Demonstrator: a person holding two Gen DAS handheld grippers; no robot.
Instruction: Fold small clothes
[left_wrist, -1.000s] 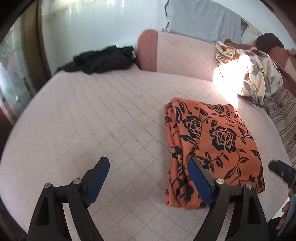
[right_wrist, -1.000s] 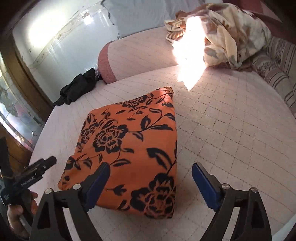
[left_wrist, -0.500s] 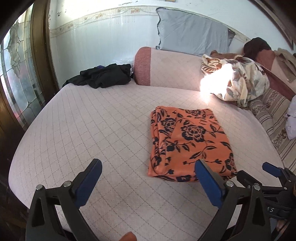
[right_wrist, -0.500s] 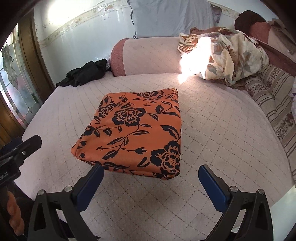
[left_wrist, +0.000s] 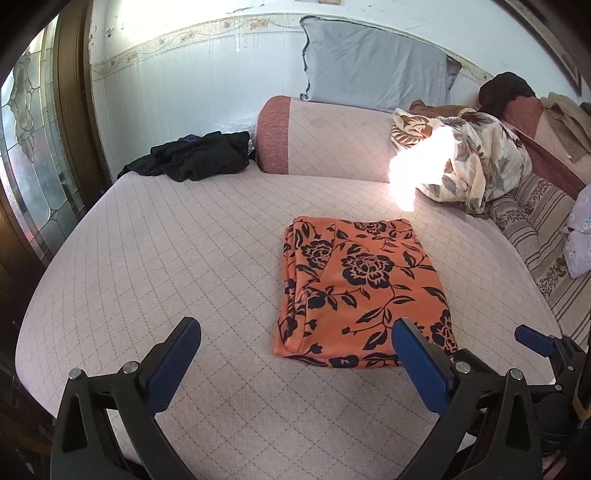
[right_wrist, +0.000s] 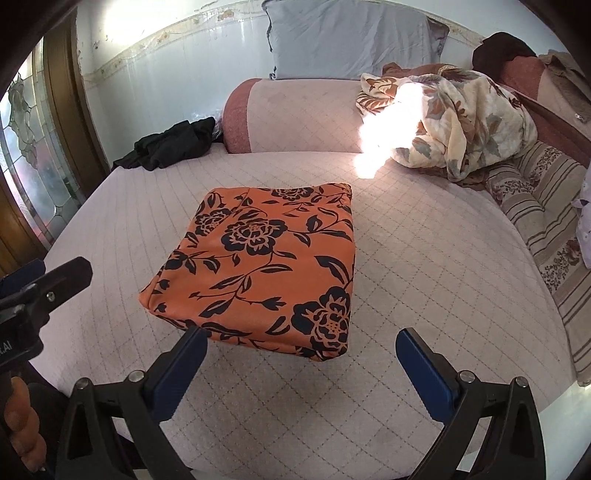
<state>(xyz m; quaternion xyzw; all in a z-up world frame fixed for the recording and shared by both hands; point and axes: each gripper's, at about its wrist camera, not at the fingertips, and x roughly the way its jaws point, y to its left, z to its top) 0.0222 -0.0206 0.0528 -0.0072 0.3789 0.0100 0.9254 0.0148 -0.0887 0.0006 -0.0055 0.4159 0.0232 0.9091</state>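
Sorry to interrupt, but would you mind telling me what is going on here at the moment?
A person is folding small clothes on a quilted bed with two handheld grippers. The orange floral garment lies folded in a neat rectangle, touched by neither gripper. The left gripper and right gripper are both open and empty, hovering near the bed's front edge. A black clothing pile waits at the far corner.

Matt orange floral cloth (right_wrist: 258, 266) lies on a quilted, soft-looking pink bed cover (left_wrist: 147, 266); glossy stained-glass door (left_wrist: 33, 155).
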